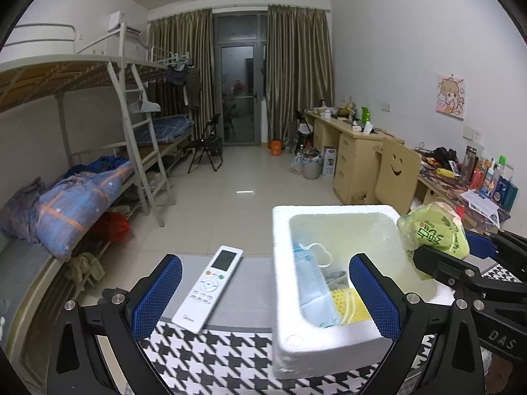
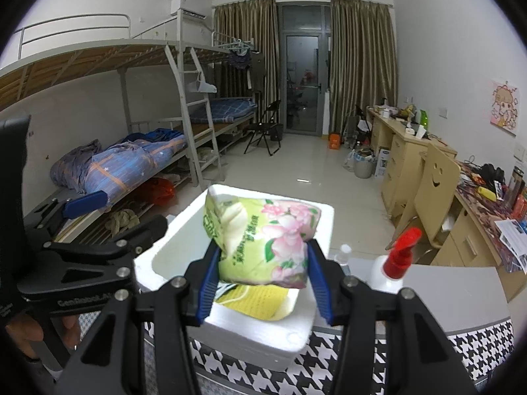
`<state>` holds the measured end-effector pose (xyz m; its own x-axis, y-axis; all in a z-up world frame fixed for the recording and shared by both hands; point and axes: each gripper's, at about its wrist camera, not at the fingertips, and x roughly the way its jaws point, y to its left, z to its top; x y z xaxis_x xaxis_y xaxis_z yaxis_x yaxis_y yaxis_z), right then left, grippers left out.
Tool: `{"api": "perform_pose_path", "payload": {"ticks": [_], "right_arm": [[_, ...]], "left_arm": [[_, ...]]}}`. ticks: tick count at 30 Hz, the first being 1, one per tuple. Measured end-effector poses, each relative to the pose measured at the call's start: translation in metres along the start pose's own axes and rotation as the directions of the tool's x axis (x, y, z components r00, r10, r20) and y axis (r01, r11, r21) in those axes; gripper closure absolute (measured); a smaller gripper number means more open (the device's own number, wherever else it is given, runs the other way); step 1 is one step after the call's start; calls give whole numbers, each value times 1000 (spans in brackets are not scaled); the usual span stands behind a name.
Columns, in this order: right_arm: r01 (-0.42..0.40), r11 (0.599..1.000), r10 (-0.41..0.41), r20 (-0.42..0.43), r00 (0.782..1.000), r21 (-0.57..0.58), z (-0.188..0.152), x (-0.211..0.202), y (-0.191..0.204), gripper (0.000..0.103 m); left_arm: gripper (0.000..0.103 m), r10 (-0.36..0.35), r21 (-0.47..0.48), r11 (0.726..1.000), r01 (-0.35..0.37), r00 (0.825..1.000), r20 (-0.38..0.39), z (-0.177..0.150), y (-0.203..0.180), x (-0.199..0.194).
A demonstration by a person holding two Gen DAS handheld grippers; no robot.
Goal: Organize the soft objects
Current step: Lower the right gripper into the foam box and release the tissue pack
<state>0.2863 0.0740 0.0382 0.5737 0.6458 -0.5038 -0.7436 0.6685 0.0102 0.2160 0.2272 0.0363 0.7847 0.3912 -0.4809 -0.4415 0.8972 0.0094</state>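
Right wrist: right gripper (image 2: pixel 263 263) pinches tissue pack (image 2: pixel 263 243) — left gripper (image 1: pixel 263 296) gapes.

"DAS" on right claw (image 1: pixel 443 260) body.

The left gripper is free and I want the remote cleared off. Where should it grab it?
Grip the white remote across its narrow width near the middle, coming from above with the left gripper. It lies flat on the table, long and slim, its left side clear, the foam box to its right.
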Motion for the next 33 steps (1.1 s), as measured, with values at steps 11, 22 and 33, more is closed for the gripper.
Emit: {"api": "perform_pose_path", "payload": {"ticks": [11, 22, 33], "right_arm": [[-23, 1000, 23, -40, 999, -13, 2, 19, 13, 48], [-39, 999, 41, -91, 995, 22, 1, 35, 7, 24], [-34, 999, 35, -56, 998, 11, 1, 11, 9, 23]], "left_arm": [[1, 50, -14, 999, -49, 999, 23, -8, 21, -17], [1, 69, -35, 997, -68, 997, 19, -15, 35, -21], [1, 49, -23, 999, -49, 998, 26, -15, 30, -31]]}}
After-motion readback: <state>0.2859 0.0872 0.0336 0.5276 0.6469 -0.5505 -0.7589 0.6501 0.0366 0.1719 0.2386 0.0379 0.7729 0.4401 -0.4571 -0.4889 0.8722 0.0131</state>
